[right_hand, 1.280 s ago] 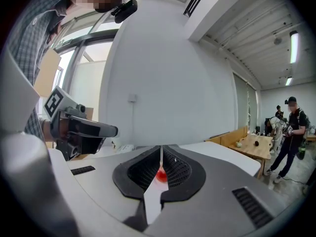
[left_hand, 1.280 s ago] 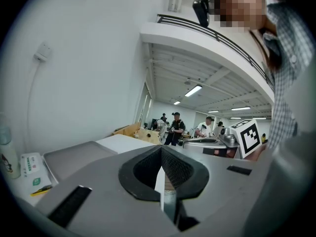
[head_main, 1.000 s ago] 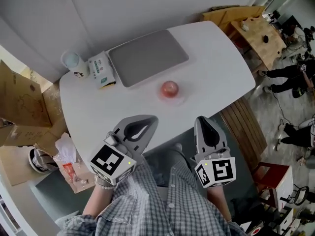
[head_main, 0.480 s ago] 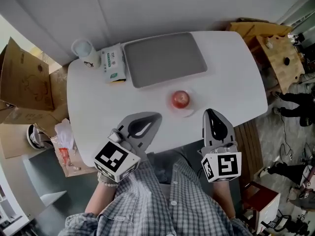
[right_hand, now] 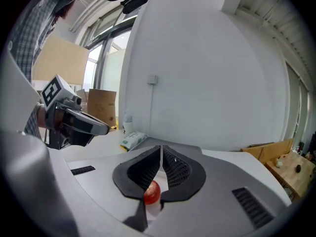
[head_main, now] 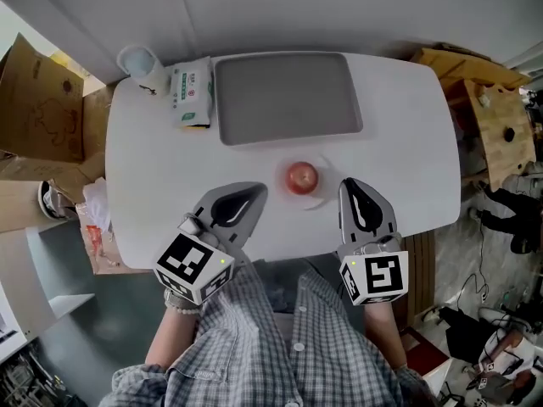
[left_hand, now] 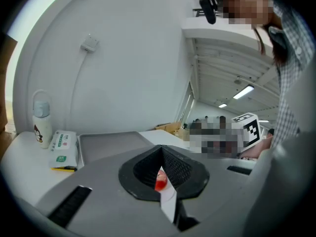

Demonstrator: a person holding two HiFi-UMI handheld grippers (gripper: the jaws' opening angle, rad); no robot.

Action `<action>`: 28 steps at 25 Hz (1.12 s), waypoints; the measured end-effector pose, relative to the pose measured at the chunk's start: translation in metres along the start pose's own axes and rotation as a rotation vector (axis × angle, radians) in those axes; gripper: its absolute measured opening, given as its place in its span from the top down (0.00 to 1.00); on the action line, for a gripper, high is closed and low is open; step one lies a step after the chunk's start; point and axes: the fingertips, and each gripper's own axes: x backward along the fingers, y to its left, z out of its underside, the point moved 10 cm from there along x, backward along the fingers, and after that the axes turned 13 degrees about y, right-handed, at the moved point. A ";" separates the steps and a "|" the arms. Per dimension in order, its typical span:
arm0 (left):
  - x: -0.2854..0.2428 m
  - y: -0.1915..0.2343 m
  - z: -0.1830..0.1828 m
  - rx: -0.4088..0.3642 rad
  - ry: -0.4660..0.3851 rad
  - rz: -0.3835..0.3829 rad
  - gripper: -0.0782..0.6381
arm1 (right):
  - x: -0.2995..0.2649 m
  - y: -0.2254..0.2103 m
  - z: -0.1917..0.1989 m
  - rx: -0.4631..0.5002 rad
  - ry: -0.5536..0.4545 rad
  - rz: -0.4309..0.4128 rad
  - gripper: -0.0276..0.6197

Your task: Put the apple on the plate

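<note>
Found apple (head_main: pixel 301 176) sitting on pale plate (head_main: pixel 320 195), mid-bench (head_main: pixel 153 168) — placing step judged done. Noted left gripper (head_main: pixel 253 195) and right gripper (head_main: pixel 352 189) closed, empty, flanking plate. Next — withdraw without nudging plate.

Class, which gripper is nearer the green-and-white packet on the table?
Left. The left gripper is on the person's side of the packet, slightly right of it; the right gripper lies farther right, beyond the apple.

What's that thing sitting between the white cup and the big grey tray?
A green-and-white packet, beside the cup and tray; the head view shows it.
</note>
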 end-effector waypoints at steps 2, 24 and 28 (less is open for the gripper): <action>-0.006 0.002 0.003 0.040 0.000 -0.021 0.88 | -0.008 -0.011 0.004 -0.012 0.026 -0.021 0.91; -0.069 0.036 0.057 0.315 0.117 -0.214 0.88 | -0.089 -0.059 0.053 0.008 0.241 -0.161 0.91; -0.083 0.039 0.066 0.348 0.163 -0.180 0.88 | -0.101 -0.058 0.062 0.037 0.294 -0.180 0.91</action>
